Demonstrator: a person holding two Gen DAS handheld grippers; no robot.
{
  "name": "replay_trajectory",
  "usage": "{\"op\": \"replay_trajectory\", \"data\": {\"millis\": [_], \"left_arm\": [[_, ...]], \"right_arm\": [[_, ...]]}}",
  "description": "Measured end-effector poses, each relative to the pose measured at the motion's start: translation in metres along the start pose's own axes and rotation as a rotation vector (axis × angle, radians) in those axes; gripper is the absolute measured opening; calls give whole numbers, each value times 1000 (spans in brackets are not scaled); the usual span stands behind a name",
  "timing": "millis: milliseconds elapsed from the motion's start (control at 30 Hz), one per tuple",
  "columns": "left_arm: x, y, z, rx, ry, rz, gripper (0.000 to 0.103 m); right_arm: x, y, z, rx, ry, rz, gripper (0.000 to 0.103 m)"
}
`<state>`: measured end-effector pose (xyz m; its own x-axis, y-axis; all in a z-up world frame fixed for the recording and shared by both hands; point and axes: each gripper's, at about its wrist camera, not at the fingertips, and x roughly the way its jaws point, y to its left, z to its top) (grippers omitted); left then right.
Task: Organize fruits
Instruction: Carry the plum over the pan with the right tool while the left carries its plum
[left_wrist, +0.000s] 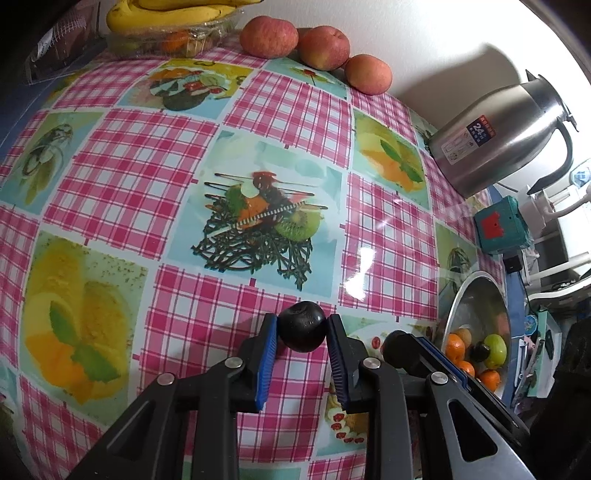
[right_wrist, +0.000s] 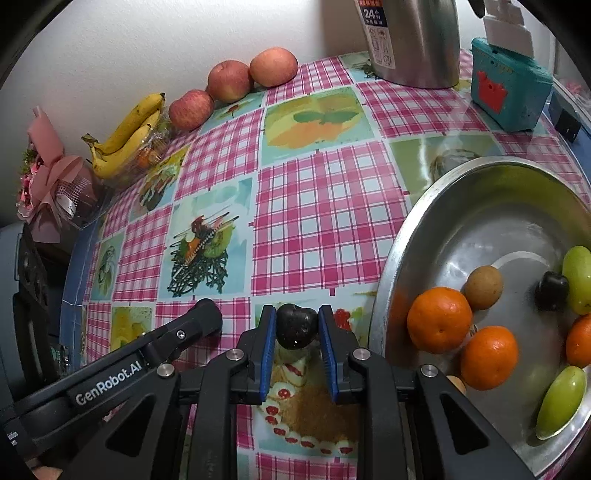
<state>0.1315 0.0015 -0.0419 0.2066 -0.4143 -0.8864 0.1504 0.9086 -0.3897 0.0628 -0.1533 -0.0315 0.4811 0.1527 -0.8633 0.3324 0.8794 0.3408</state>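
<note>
Blue-padded fingers of the left gripper (left_wrist: 302, 330) are pinched on a dark plum (left_wrist: 302, 326), which sits squarely between the pads just above the checked tablecloth (left_wrist: 147, 147). Close on its right, the right gripper (right_wrist: 297, 328) is clamped in the same way on a second dark plum (right_wrist: 296, 326). Both tools point steeply down at the cloth, side by side, each with its fruit at the fingertips.

To the right of both grippers lies the metal basin (right_wrist: 424, 206), already holding oranges (right_wrist: 439, 319), green fruits (right_wrist: 563, 400), a small brown fruit (right_wrist: 484, 282) and another dark plum (right_wrist: 551, 290). Far ahead, against the wall, three apples (right_wrist: 229, 81) and a bunch of bananas (right_wrist: 125, 134) wait.

The step in hand appears to be the pick-up of the two plums, with both grasps made. The next move would call for lifting each clear of the cloth, carrying it rightwards over the basin's rim, and letting go low so the round fruit does not roll or knock the others.
</note>
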Motion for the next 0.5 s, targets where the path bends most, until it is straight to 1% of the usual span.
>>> {"op": "replay_trajectory", "data": {"millis": [300, 500], "left_arm": [[-33, -9, -13, 21, -54, -9, 29], [-52, -22, -28, 56, -78, -17, 29]], "right_arm": [[-28, 7, -11, -15, -39, 9, 24], [-50, 3, -24, -8, -65, 1, 24]]}}
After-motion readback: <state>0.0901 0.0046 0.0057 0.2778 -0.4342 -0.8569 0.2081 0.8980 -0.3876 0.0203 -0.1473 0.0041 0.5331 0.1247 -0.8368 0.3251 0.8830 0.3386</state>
